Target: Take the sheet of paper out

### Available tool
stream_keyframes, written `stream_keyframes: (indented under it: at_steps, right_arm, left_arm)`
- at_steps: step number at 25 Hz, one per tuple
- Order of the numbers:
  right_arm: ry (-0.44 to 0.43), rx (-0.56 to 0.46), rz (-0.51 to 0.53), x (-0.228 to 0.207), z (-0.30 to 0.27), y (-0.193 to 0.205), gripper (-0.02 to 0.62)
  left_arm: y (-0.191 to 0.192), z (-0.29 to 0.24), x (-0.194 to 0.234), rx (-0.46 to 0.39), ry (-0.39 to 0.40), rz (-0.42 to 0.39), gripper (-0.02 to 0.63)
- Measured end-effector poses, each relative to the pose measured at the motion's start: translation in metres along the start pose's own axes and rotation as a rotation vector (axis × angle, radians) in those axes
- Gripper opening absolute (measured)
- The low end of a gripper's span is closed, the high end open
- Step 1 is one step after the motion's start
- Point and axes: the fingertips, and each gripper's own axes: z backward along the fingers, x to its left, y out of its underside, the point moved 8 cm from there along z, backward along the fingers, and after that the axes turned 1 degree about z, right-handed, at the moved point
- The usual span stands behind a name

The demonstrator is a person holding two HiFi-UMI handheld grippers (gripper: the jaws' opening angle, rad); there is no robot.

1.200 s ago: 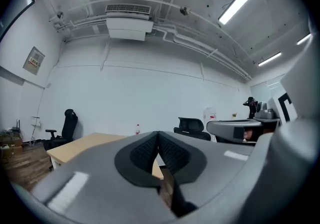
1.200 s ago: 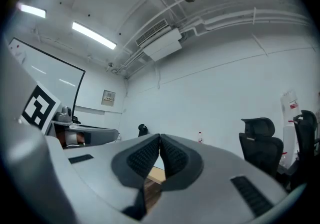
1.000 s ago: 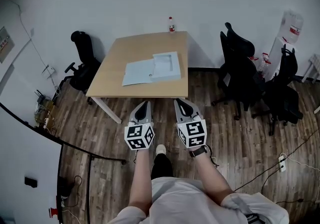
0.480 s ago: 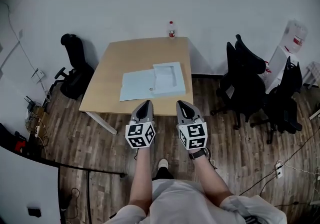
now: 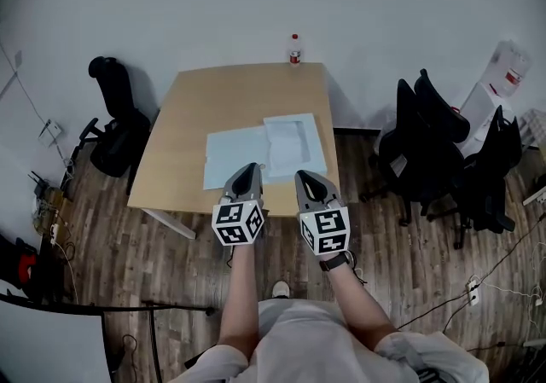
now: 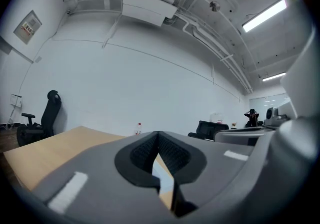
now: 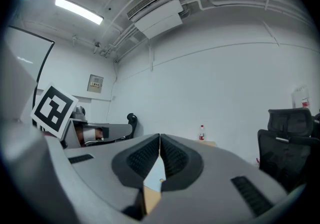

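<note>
A pale blue file folder lies open on the wooden table, with a white sheet of paper in its right half. My left gripper is shut and empty at the table's near edge, just short of the folder. Beside it my right gripper is also shut and empty, at the folder's near right corner. In the left gripper view the jaws meet, with a strip of the folder showing below them. The right gripper view shows its jaws closed over the same pale surface.
A small bottle stands at the table's far edge by the white wall. A black office chair is left of the table and two more are to its right. Cables and a power strip lie on the wood floor.
The person has walked up to the table. Both grippers have moved forward from over the floor to the table's near edge, staying shut.
</note>
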Motion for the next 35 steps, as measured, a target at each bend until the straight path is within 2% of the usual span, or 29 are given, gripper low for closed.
stream_keyframes:
  at_steps: [5,14,21,27,35]
  right_arm:
    - [0.024,-0.005,0.003,-0.007,-0.042,-0.002,0.012]
    - [0.037,-0.024,-0.008,-0.012,-0.124,-0.006,0.012]
    - [0.036,0.038,0.015,-0.028,-0.156,0.007,0.012]
    - [0.072,0.061,-0.027,-0.072,-0.178,0.025,0.012]
    - [0.082,0.123,-0.101,-0.134,-0.223,0.047,0.012]
  left_arm:
    - [-0.005,-0.038,0.028,0.007,0.038,-0.016,0.009]
    - [-0.011,-0.086,0.060,0.029,0.109,-0.109,0.009]
    - [0.008,-0.111,0.086,0.061,0.092,-0.045,0.009]
    - [0.022,-0.148,0.106,0.104,0.046,-0.035,0.009]
    - [0.057,-0.202,0.131,0.231,-0.020,-0.007,0.010]
